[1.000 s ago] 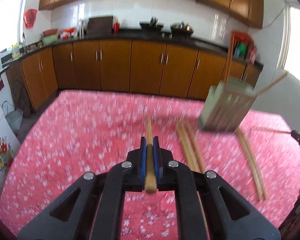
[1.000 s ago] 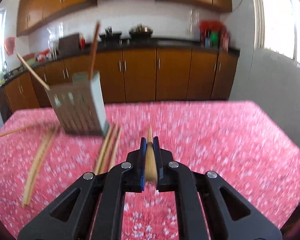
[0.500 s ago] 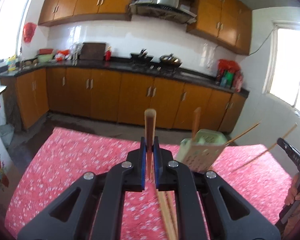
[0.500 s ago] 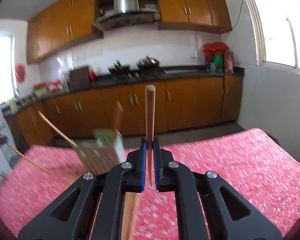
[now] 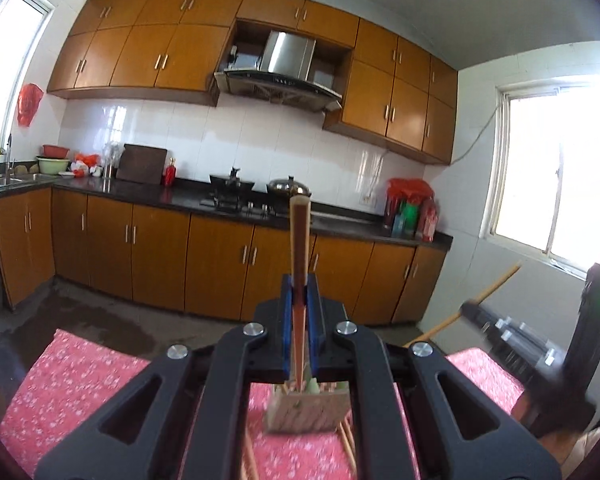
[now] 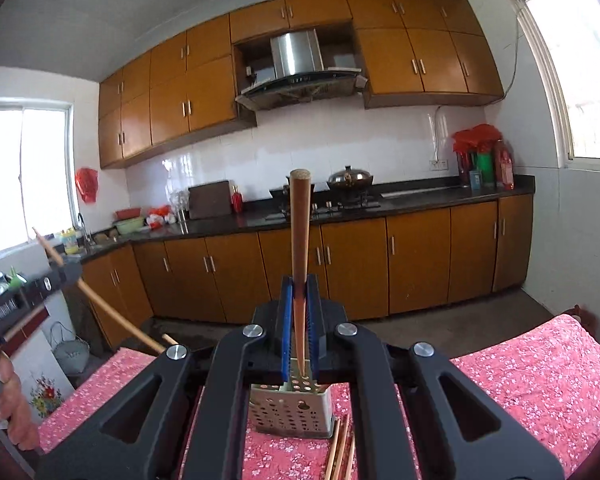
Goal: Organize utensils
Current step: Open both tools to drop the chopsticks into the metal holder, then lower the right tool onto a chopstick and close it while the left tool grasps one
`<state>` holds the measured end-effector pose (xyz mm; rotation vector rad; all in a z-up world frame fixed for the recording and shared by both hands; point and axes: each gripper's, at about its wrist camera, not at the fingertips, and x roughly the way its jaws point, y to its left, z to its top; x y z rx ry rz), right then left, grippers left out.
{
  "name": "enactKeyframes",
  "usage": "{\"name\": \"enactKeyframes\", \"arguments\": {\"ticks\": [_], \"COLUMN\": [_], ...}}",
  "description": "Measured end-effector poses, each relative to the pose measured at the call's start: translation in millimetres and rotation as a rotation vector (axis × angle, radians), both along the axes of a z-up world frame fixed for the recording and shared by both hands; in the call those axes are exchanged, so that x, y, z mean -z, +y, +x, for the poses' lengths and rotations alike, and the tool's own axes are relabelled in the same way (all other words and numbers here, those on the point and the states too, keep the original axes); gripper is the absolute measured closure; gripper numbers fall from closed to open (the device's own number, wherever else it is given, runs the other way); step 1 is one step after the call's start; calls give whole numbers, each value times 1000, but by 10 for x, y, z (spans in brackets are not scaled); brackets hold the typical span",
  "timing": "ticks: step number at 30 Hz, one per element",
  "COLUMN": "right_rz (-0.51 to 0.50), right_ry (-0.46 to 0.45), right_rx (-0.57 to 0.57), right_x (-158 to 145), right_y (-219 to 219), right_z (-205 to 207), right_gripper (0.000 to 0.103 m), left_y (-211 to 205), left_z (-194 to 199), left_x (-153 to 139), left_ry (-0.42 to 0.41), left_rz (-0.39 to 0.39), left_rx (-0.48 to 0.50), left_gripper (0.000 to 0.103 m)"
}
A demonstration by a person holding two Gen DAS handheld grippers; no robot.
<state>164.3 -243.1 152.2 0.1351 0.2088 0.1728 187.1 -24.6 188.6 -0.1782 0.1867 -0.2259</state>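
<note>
- Nearest the lens, left wrist view: black two-finger left gripper with blue pads (image 5: 299, 316), jaws narrow and clamped on a long brown wooden chopstick (image 5: 299, 240) that stands steeply up from the pads, thin end hanging below them.
- Nearest the lens, right wrist view: matching black right gripper (image 6: 299, 316), likewise closed on a second round-ended wooden chopstick (image 6: 300, 232), its tip pointing down at the holder.
- Just below both grippers: pale green perforated plastic chopstick holder (image 6: 290, 410), upright on the red floral tablecloth (image 6: 540, 368); loose bamboo chopsticks (image 6: 342, 452) lie on the cloth beside the holder's base.
- Step in hand, as judged: carrying one stick in each gripper to the holder's open top. Done well, each thin end is centred over the opening before descending, one stick at a time so the two do not cross; pads should part only once the tip is inside the walls, since the light holder looks easy to tip.
- Beyond the holder: orange-brown base cabinets (image 5: 216, 268), dark counter with a lidded steel wok (image 6: 350, 178).
- View differences: the right view shows the holder's hole-patterned face clearly; the left shows a blurred slatted side (image 5: 306, 410). From the left, the other gripper appears beyond the holder's right; from the right view, fingers (image 6: 16, 408) of the person's other hand show at far left.
</note>
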Motion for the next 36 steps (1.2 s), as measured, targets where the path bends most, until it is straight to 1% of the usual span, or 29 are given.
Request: {"name": "enactKeyframes", "arguments": {"ticks": [4, 7, 11, 13, 14, 15, 16, 17, 21, 25, 27, 28, 30, 32, 33, 34, 35, 36], "right_rz": [11, 31, 34, 35, 33, 30, 25, 20, 19, 39, 51, 53, 46, 27, 20, 22, 36, 48], "right_ry": [71, 129, 162, 174, 174, 169, 155, 148, 99, 45, 53, 69, 163, 275, 347, 397, 468, 531], "right_rx": [-6, -10, -13, -14, -15, -11, -3, -1, 18, 71, 116, 130, 176, 200, 202, 194, 163, 128], "right_x": [182, 335, 415, 427, 428, 419, 402, 395, 283, 183, 242, 283, 537, 863, 1085, 1238, 1477, 1690], "right_y": [23, 7, 29, 32, 36, 41, 36, 42, -5, -211, -405, -465, -647, -761, -801, -816, -815, -783], "right_z": [193, 352, 430, 459, 454, 451, 428, 414, 282, 77, -42, -53, -42, 33, 73, 90, 103, 100], "right_gripper": [95, 95, 95, 92, 82, 69, 66, 65, 66, 66, 66, 66, 66, 66, 66, 71, 78, 82], "left_y": [-132, -219, -271, -278, -270, -253, -239, -219, -112, 129, 297, 394, 546, 703, 771, 834, 883, 913], "left_z": [243, 439, 653, 715, 718, 722, 713, 704, 605, 367, 207, 143, 72, 59, 76, 112, 130, 150], "left_x": [137, 309, 532, 590, 613, 621, 621, 607, 529, 447, 471, 524, 660, 909, 1034, 1234, 1370, 1512], "left_ry": [3, 39, 80, 99, 103, 104, 103, 97, 77, 53, 54, 69, 112, 184, 225, 294, 343, 393], "left_rz": [1, 11, 19, 18, 15, 10, 8, 7, -21, -58, -48, -35, -9, 33, 45, 56, 60, 63], "left_rx": [-23, -26, -19, -12, -16, -14, -17, -25, -36, -65, -107, -134, -174, -217, -224, -227, -226, -220], "left_gripper": [95, 95, 95, 94, 93, 88, 80, 78, 75, 69, 67, 66, 66, 66, 66, 66, 66, 66]}}
